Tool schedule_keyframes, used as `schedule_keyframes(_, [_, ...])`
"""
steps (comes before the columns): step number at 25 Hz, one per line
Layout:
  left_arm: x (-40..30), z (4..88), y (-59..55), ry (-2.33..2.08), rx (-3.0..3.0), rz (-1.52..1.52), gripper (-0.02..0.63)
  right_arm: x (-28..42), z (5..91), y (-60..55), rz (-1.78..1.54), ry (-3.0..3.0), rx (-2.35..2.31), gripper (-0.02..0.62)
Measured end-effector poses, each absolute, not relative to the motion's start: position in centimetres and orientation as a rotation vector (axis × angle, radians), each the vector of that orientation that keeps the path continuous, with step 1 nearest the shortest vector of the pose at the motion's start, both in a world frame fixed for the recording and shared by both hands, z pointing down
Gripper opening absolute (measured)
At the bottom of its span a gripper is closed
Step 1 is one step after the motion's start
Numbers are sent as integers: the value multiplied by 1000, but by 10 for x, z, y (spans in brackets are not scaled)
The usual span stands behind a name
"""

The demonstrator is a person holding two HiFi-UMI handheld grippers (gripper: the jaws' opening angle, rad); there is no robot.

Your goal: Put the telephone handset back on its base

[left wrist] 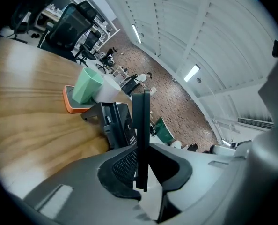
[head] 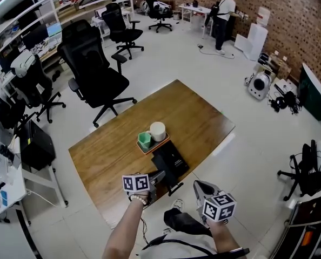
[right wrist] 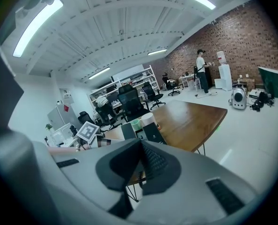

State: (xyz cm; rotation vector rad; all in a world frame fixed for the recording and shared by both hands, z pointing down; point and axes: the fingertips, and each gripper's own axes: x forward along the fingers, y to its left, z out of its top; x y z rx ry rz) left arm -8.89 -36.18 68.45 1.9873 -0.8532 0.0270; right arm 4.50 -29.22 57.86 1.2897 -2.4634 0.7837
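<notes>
Left gripper [left wrist: 141,165], nearest the person at the table's near edge, is clamped narrow on the handset [left wrist: 141,125]. In the left gripper view it's a thin black slab standing on edge btwn the jaws, pads pressing both sides. So the handset is off its base, held up above the table edge.

Right gripper [right wrist: 141,146] is off to the right, beside the table and above the floor. Jaws together, nothing btwn them.

Just past the handset is the black phone base [head: 170,159], flat on the wooden table [head: 204,117] near its front edge. Right behind the base, touching or nearly so, an orange tray [head: 149,151] w/ a green cup [head: 145,140] and a white cup [head: 157,131] side by side.

Beyond the table: black office chairs [head: 93,69] on the pale floor. Far back, a person [head: 224,15] stands at a brick wall [head: 290,20].
</notes>
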Motion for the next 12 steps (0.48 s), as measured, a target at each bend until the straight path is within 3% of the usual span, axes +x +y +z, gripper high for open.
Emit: schedule_keyframes(12, [-89,713,-394,-680,1933,-87,69,49,589,-334,797,-2429,1270,9])
